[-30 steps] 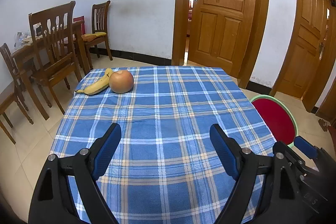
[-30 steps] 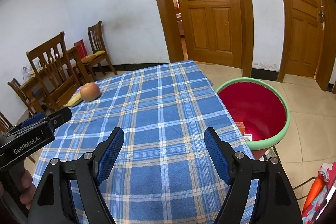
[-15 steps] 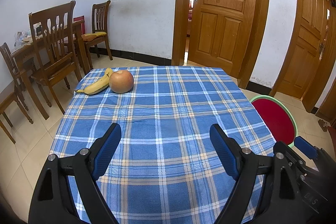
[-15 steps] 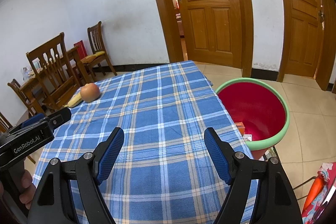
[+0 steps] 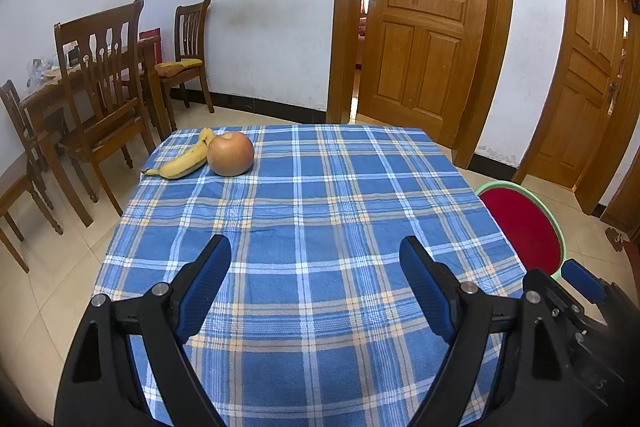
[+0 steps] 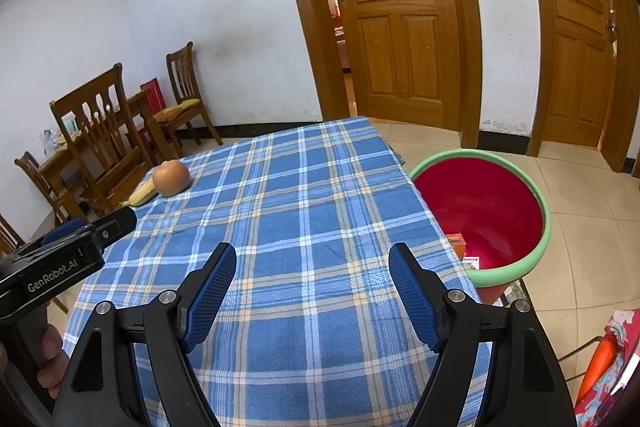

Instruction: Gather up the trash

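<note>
A table under a blue plaid cloth [image 5: 320, 227] [image 6: 304, 227] fills both views. At its far left corner a yellow banana [image 5: 184, 163] [image 6: 142, 195] lies against a round reddish apple [image 5: 231, 153] [image 6: 171, 177]. Beside the table's right edge stands a red bin with a green rim [image 5: 524, 227] [image 6: 480, 211]; a small orange box [image 6: 456, 242] lies inside it. My left gripper [image 5: 314, 249] hovers open over the near part of the cloth, nothing between its blue pads. My right gripper [image 6: 312, 259] is open too, also over the cloth and holding nothing.
Wooden chairs [image 5: 104, 99] and a dining table [image 5: 48, 87] stand left, close to the cloth's left edge. Wooden doors [image 5: 424, 19] [image 6: 400, 19] line the back wall. A person's hand [image 6: 52, 367] holds the left gripper's body at lower left. Colourful cloth [image 6: 608, 355] lies at lower right.
</note>
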The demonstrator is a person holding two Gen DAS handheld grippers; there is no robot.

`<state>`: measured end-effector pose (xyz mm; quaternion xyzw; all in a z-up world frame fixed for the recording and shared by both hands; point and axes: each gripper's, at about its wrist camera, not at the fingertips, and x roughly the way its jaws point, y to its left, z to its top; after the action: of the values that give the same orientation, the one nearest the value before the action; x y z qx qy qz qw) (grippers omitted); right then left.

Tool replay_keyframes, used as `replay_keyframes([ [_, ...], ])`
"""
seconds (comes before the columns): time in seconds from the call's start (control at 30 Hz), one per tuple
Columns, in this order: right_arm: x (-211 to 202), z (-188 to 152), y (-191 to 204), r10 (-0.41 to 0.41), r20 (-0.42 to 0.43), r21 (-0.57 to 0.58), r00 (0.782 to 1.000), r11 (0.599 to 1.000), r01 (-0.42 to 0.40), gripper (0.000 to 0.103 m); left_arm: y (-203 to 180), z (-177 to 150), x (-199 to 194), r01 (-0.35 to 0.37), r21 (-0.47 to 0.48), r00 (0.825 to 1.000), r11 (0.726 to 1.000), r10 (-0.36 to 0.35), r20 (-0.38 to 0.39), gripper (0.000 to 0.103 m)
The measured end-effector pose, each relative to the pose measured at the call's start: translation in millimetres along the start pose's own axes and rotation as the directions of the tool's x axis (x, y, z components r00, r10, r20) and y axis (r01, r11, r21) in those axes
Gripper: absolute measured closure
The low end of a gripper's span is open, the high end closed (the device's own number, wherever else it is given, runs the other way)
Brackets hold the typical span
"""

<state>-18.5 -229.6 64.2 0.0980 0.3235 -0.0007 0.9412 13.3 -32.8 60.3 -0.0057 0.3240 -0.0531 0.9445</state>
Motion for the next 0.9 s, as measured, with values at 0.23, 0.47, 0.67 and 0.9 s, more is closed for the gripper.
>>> replay_keyframes([
  [0.23,0.0,-0.2,-0.2,0.000,0.001,-0.002,1.000,1.000,0.000,0.024,0.1,-0.1,0.2,0.000,0.000,1.000,1.000,0.000,0.000,0.017],
  [0.47,-1.5,0.9,0.8,-0.002,0.004,0.001,1.000,1.000,0.002,0.024,-1.0,-0.9,0.4,0.002,-0.001,1.000,1.000,-0.002,-0.001,0.017],
  [0.67,-1.5,0.6,0.5,0.000,0.004,0.000,1.000,1.000,0.000,0.024,-1.0,-0.7,0.0,-0.001,-0.002,1.000,1.000,0.001,0.002,0.017],
  [0.9,-1.3,1.8,1.5,-0.002,0.006,0.001,1.000,1.000,0.002,0.024,-0.5,-0.2,-0.4,-0.001,0.002,1.000,1.000,0.001,0.002,0.017],
])
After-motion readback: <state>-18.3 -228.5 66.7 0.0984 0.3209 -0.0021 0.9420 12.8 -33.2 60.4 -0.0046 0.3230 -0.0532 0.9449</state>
